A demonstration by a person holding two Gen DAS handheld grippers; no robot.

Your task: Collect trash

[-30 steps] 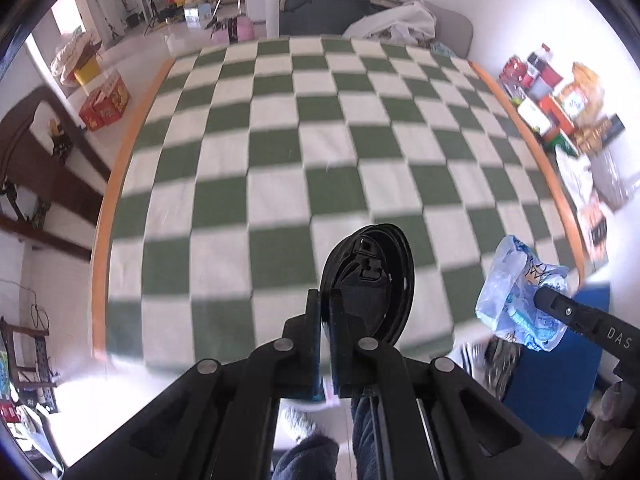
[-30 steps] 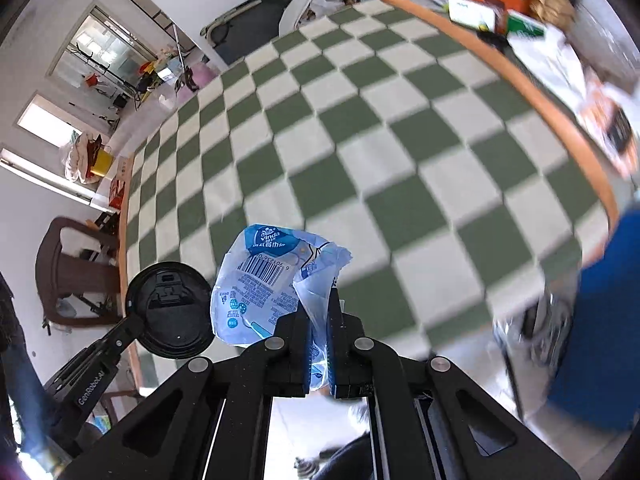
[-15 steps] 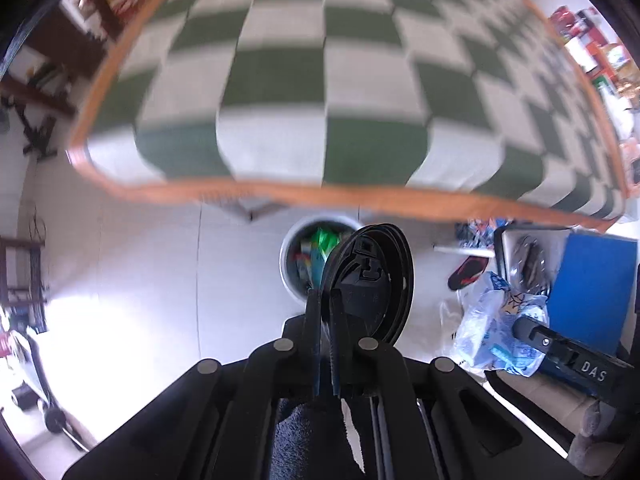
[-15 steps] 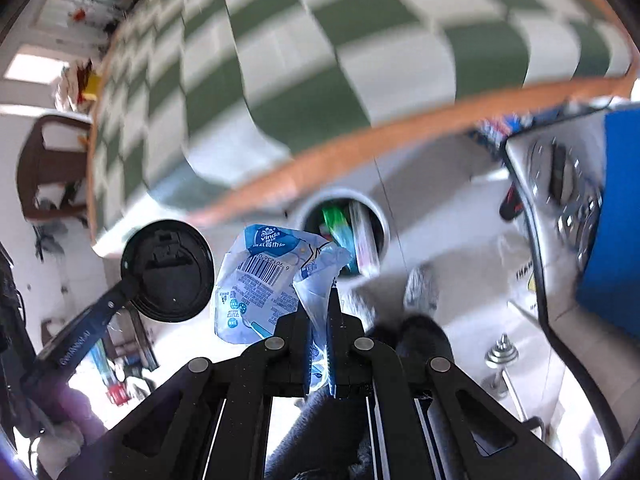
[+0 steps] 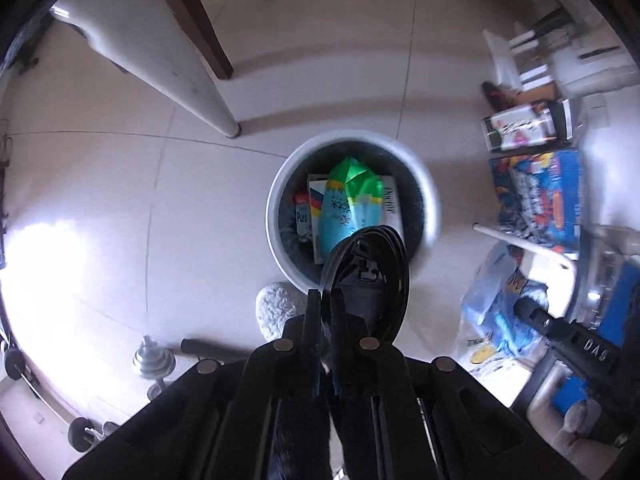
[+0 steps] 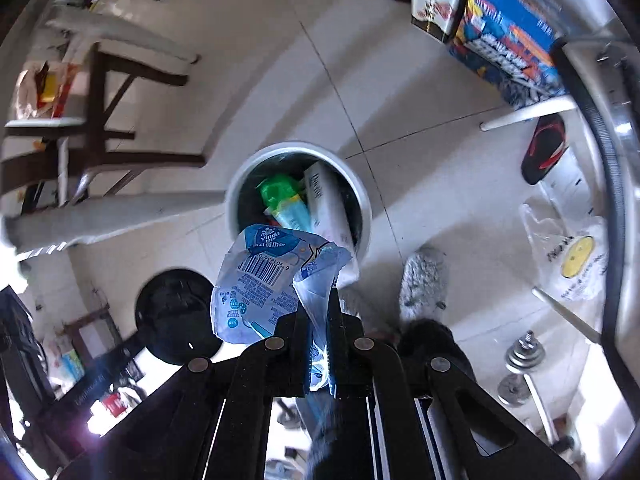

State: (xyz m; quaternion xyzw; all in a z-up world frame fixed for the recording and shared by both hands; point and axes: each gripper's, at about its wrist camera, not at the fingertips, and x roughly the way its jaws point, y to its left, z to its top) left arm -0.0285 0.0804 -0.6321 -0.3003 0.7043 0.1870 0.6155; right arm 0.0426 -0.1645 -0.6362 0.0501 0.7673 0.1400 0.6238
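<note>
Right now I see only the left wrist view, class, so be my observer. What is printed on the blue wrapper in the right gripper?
Observer: The right wrist view shows the blue wrapper bearing a barcode and the word Vinda.
Operator: Is the right gripper really pinching it?
Observer: Yes, the right gripper is shut on a fold of it.
Operator: Where does it hang relative to the bin?
Observer: In that view its top overlaps the near rim of the white bin. How high above the bin it hangs cannot be judged.
</note>
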